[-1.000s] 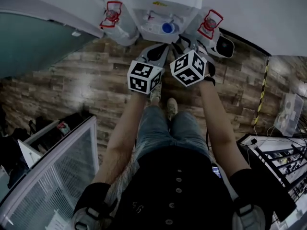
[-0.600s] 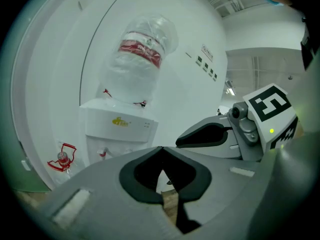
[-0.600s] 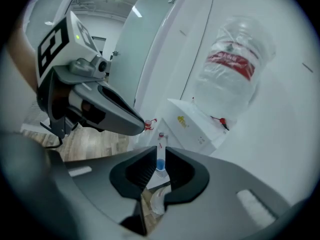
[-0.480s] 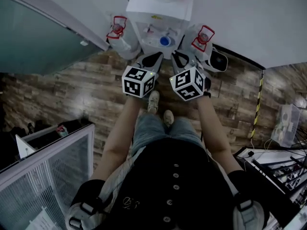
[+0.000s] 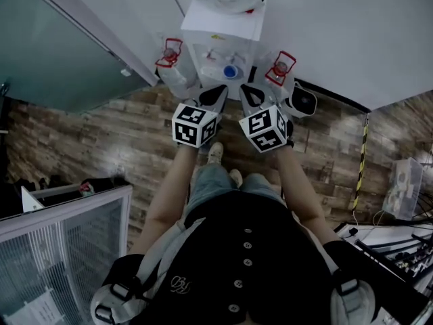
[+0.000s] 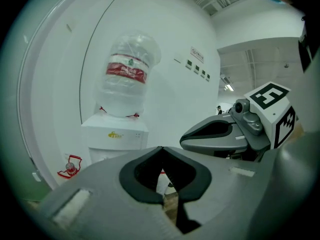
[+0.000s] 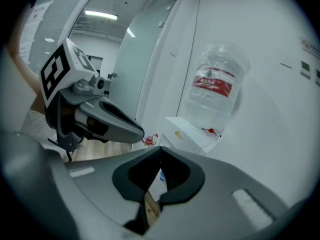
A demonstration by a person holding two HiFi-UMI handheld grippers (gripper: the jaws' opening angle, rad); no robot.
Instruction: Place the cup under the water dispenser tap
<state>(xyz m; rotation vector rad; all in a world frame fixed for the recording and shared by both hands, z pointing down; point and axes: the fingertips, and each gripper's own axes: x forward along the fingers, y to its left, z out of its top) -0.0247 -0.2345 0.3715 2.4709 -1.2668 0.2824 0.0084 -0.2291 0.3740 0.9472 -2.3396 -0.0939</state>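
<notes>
I hold both grippers side by side in front of one tall white water dispenser, at the upper middle of the head view. One clear plastic bottle with a red label sits upside down on top of it; how much water it holds I cannot tell. One small blue cup stands in the dispenser's tap recess, just above and between my two gripper tips and touching neither. In the right gripper view it shows as a blue patch through the gap behind my fingers, and I cannot tell whether anything is in it. My left gripper has its fingers clenched tip to tip with nothing between them. My right gripper has just been closing its fingers; they are clenched too, and empty. One pale cylinder with a red handle stands at the dispenser's left, and a second such cylinder at its right, two in all. Just right of that, one pale round bin with a dark mouth stands on the brown wood-plank floor; what it holds I cannot tell.
</notes>
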